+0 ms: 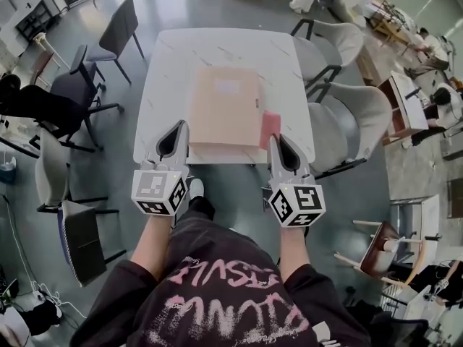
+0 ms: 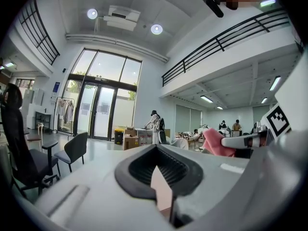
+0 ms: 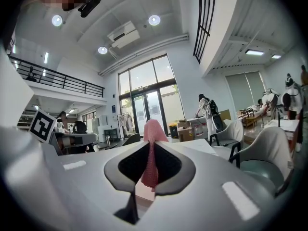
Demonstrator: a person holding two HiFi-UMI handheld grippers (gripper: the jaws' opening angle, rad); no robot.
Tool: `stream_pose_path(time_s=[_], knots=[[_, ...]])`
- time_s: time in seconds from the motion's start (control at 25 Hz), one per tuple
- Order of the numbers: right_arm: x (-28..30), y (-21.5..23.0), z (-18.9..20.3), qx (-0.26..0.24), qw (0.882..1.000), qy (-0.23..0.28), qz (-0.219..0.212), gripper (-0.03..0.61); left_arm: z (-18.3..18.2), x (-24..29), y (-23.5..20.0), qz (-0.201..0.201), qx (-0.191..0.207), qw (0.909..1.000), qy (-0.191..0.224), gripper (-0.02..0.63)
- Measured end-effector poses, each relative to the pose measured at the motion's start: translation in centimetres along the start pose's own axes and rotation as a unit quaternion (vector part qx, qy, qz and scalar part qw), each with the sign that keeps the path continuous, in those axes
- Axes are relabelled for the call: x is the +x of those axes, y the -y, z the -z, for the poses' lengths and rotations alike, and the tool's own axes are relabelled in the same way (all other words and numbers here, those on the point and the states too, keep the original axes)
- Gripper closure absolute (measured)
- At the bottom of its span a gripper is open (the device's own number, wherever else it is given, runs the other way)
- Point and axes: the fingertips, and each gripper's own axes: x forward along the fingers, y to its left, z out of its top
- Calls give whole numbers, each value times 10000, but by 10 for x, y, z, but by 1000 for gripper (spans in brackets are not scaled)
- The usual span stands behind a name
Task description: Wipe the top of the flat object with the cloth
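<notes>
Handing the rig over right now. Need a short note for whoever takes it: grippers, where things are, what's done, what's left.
Left gripper: shut on the near left edge of the flat object, apparently steadying it.
Right gripper: shut on the pink cloth, which stands up between its jaws.
The flat object lies on the white table; the cloth is at its near right edge, not over the top.
Done: cloth gripped, object held.
Left: bring the cloth onto the top and wipe across it.
</notes>
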Motion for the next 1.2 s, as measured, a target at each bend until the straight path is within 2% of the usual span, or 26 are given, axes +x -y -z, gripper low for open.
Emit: stream_pose_path(time_s=[0.48, 1.2], knots=[[59, 0, 6, 41, 9999, -144, 86, 531, 11, 45, -41, 95, -120, 9998, -153, 614], [150, -8, -10, 180, 9977, -278, 598, 529, 3, 125, -109, 668, -307, 9965, -400, 614]])
